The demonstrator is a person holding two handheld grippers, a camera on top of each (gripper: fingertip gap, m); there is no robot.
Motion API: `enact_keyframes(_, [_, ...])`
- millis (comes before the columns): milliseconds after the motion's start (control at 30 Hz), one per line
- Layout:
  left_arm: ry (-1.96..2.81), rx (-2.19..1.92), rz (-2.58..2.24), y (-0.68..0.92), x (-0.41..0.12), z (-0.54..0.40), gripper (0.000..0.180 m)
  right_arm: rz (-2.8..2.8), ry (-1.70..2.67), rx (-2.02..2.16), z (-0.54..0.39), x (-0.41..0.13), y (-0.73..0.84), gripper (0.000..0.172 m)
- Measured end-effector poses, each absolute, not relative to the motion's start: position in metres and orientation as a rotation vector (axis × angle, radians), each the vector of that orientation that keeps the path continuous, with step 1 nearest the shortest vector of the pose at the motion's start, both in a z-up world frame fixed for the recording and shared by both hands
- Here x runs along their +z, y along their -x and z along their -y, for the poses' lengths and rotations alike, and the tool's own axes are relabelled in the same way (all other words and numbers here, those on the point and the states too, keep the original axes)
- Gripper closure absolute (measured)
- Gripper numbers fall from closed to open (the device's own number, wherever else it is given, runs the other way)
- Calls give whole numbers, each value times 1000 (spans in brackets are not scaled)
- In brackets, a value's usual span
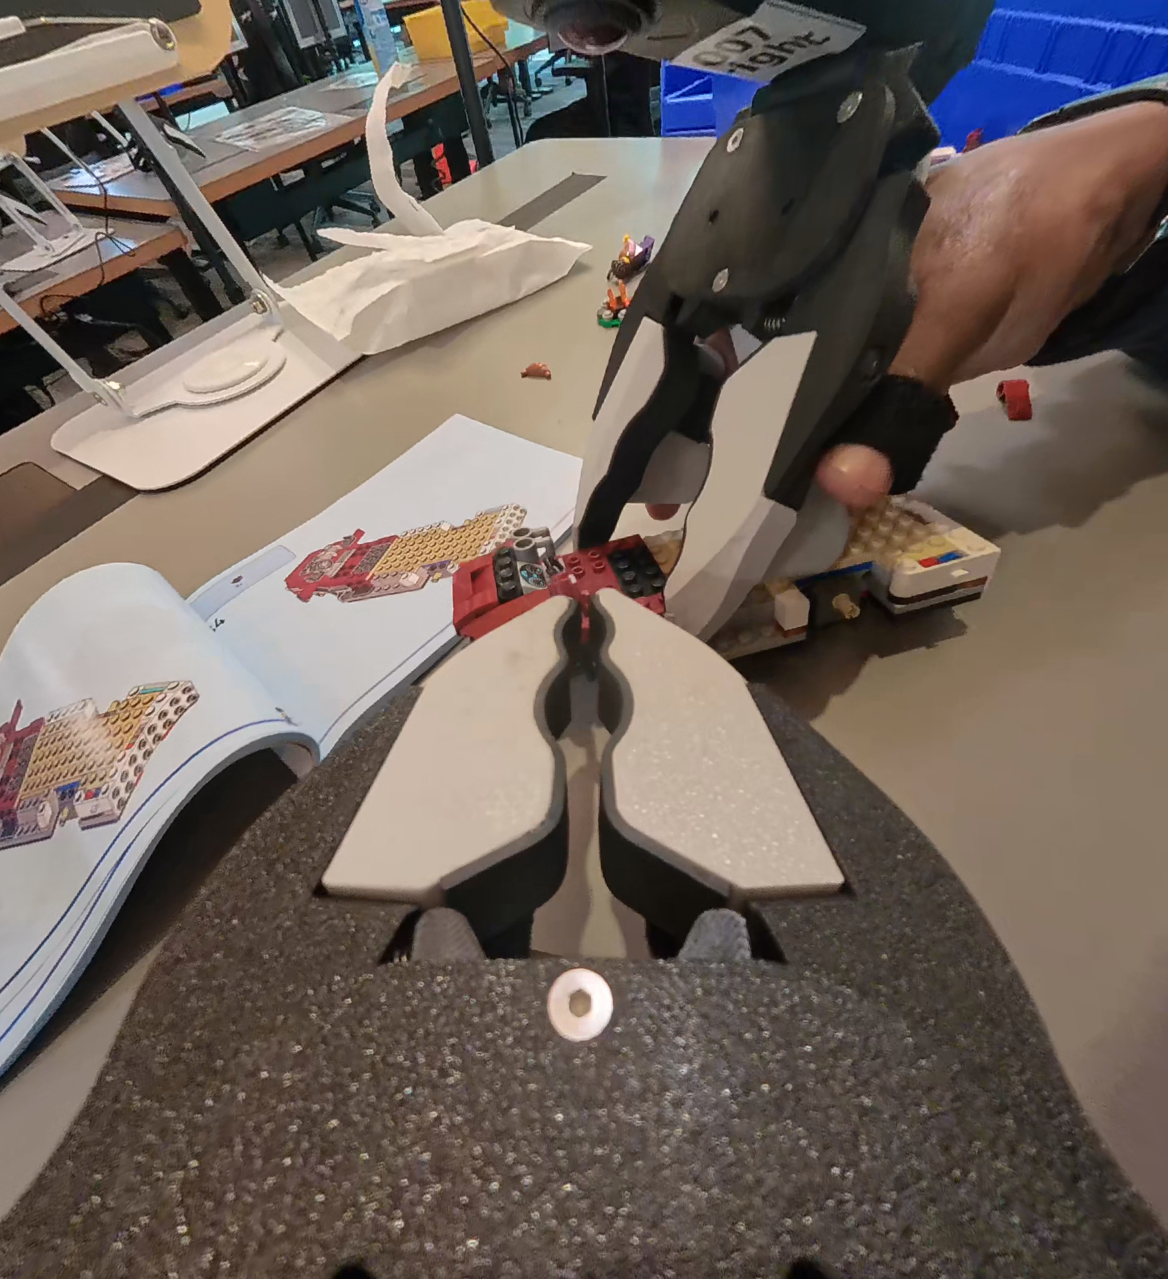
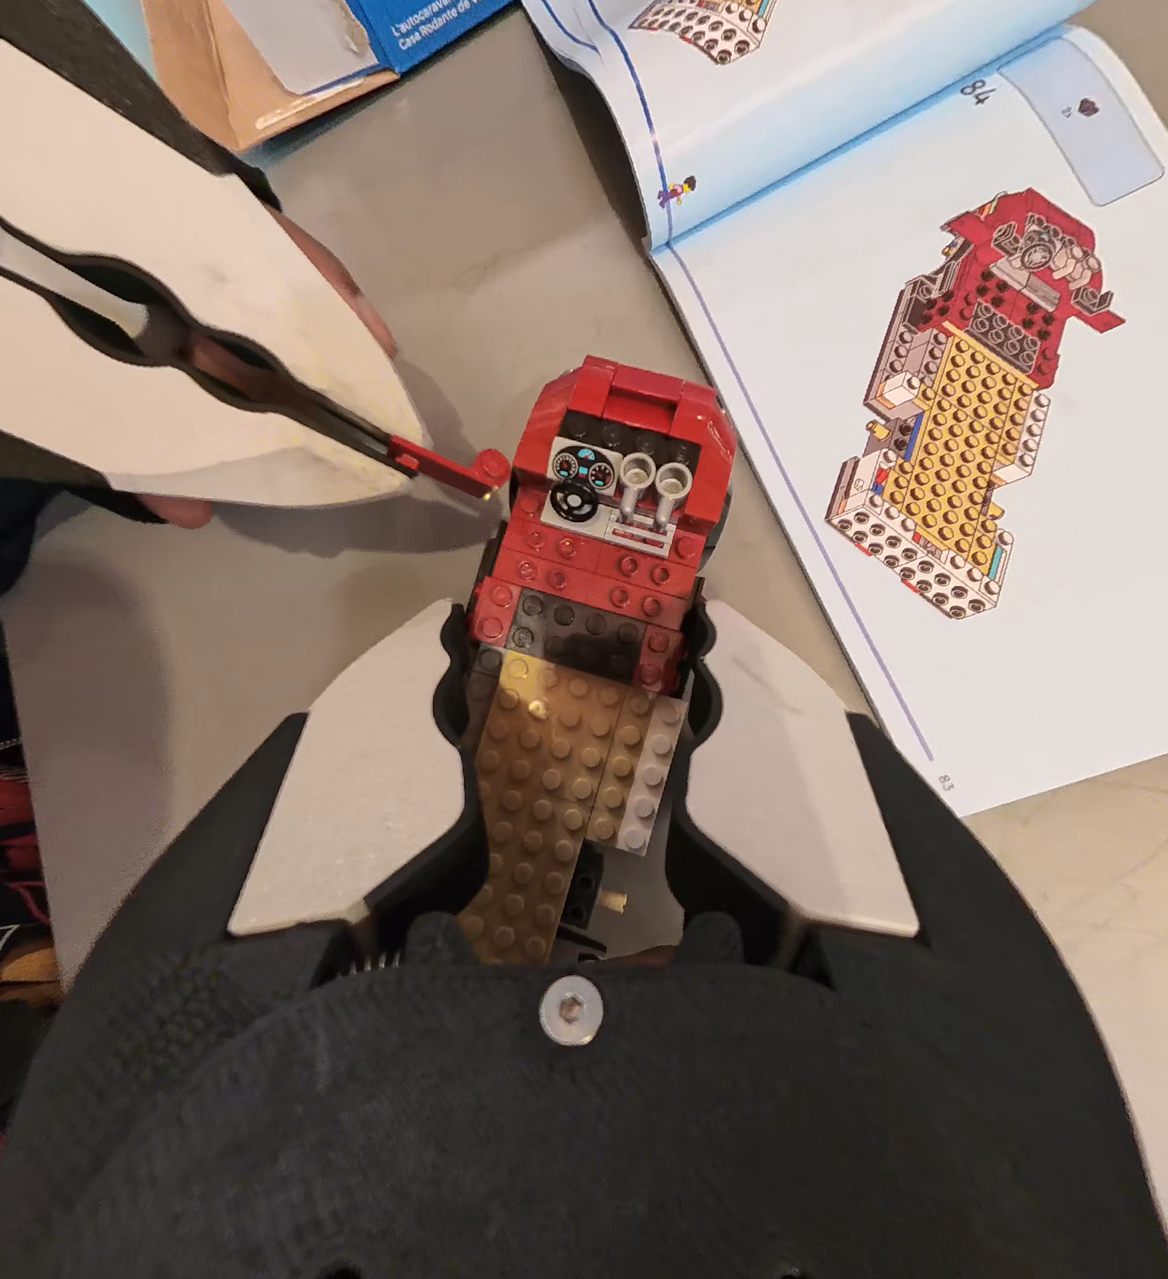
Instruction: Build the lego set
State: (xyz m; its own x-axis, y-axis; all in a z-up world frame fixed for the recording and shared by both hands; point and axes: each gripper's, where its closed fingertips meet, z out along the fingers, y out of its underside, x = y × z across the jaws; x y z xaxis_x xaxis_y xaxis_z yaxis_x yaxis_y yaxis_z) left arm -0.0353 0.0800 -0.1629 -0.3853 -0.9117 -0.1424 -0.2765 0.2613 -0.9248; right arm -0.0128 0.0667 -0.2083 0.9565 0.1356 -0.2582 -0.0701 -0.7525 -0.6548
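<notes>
My right gripper (image 2: 578, 643) is shut on a brick vehicle model (image 2: 609, 554), with both pads pressed on its sides just behind the red cab. The model has a dashboard, a steering wheel, a tan studded deck and a white rear (image 1: 934, 560), and it rests on the grey table (image 2: 374, 277). My left gripper (image 1: 588, 609) is shut on a small thin red piece (image 2: 443, 467). It holds the piece's round end right beside the left edge of the red cab (image 1: 498, 588). In the left wrist view the right gripper (image 1: 643, 574) comes down over the model.
An open instruction booklet (image 1: 152, 692) lies just beyond the model; it also shows in the right wrist view (image 2: 844, 346). A white lamp base (image 1: 173, 429), a white paper bag (image 1: 443, 277), small loose pieces (image 1: 536, 372) (image 1: 1013, 399) and a blue-and-cardboard box (image 2: 277, 62) lie around. There is about 6 cm between the tips of the two grippers.
</notes>
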Motion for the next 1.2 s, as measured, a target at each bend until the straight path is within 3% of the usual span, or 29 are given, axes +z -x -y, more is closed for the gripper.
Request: enact_keyframes(1200, [1188, -872, -1893, 20, -189, -77, 177, -34, 2349, 475, -60, -208, 7, 110])
